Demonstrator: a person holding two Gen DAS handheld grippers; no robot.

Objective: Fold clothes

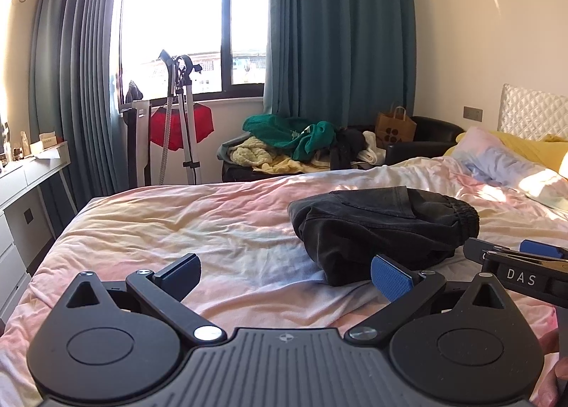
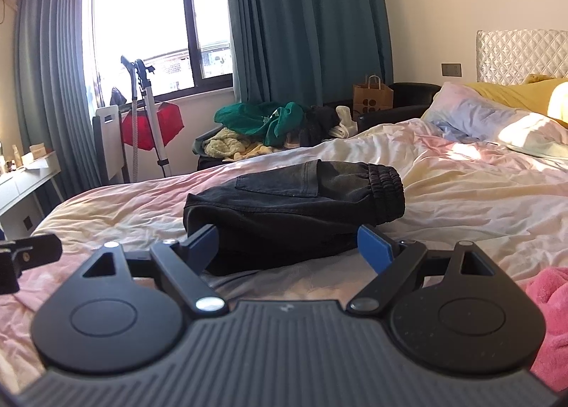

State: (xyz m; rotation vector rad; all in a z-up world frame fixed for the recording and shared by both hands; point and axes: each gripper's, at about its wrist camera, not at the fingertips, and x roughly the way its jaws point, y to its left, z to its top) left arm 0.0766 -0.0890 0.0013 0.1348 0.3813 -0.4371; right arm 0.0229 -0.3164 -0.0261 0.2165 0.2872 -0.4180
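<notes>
Black trousers (image 1: 385,229), folded into a compact bundle with an elastic waistband and a back pocket uppermost, lying on the bed (image 1: 213,229) with its pink and yellow tie-dye sheet. Left wrist view: left gripper (image 1: 285,274) with jaws released wide, nothing between them; the bundle sits ahead of the jaws and toward the right one, its near edge just beyond the blue pad of the right finger. Right gripper (image 1: 522,265) enters at the right edge, beside the bundle's near right corner; whether its jaws are apart cannot be told from this view. Beyond the jaws: pillow (image 1: 497,158) to the far right, a heap of green and yellow clothes (image 1: 294,141) on a dark chair, brown paper bag (image 1: 396,126), red garment (image 1: 181,126) hanging under the window, teal curtains (image 1: 340,34), white counter (image 1: 32,169) at far left. Right wrist view: right gripper (image 2: 287,247) with jaws released wide; the black trousers (image 2: 294,204) lie straight ahead, the near edge of the bundle reaching in between the two blue pads, neither pad seen pressing on the cloth. A pink towel (image 2: 546,311) lies to the right of the jaws on the bed (image 2: 461,201); part of the left gripper (image 2: 25,254) shows at the left edge.
</notes>
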